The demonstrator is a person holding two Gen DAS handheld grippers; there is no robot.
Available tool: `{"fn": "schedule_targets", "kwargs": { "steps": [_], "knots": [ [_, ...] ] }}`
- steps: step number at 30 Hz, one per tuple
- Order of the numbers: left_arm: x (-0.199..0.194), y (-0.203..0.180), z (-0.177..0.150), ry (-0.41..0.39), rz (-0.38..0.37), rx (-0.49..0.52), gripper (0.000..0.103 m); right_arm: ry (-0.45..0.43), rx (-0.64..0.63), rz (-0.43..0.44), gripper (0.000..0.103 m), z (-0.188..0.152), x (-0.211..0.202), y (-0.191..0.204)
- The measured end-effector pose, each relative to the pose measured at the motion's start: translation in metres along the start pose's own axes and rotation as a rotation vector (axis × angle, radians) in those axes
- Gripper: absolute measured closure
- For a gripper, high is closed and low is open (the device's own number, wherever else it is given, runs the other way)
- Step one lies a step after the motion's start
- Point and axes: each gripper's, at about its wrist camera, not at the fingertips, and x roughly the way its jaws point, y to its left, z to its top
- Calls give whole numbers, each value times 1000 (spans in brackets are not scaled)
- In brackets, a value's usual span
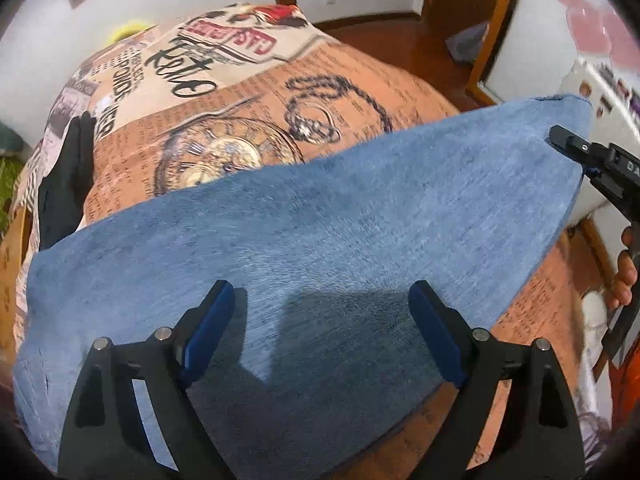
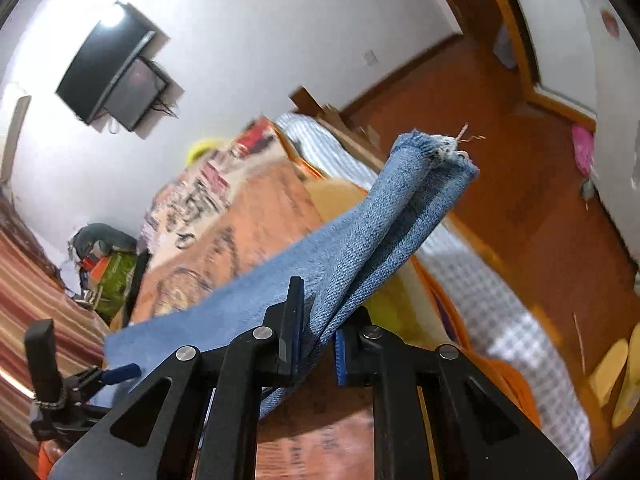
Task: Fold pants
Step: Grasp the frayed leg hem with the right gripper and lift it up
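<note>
Blue pads of the left hand-held gripper stand wide apart over the jeans, pointing steeply down with nothing pinched between them. From the right wrist, the right hand-held gripper is clenched on the bunched leg ends of the jeans, whose frayed hem pokes out past the fingers; that end is raised off the bed while the wider part lies on the printed bedcover. To carry this fold well, I would bring the lifted hems over toward the waist end, keeping both layers together (they look loosely stacked), while the left gripper presses or holds near the fold line so the cloth does not drag. No containers are in play here.
</note>
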Motion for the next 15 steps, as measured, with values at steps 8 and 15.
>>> {"fn": "schedule_targets", "kwargs": {
  "steps": [8,15],
  "knots": [
    [-58,47,-7,-121,-17,-111,13,-83,-140,91,95,19,-22,77],
    [-114,103,-28,-255,41,-202,13,-114,-265,168,95,19,-19,153]
  ]
}}
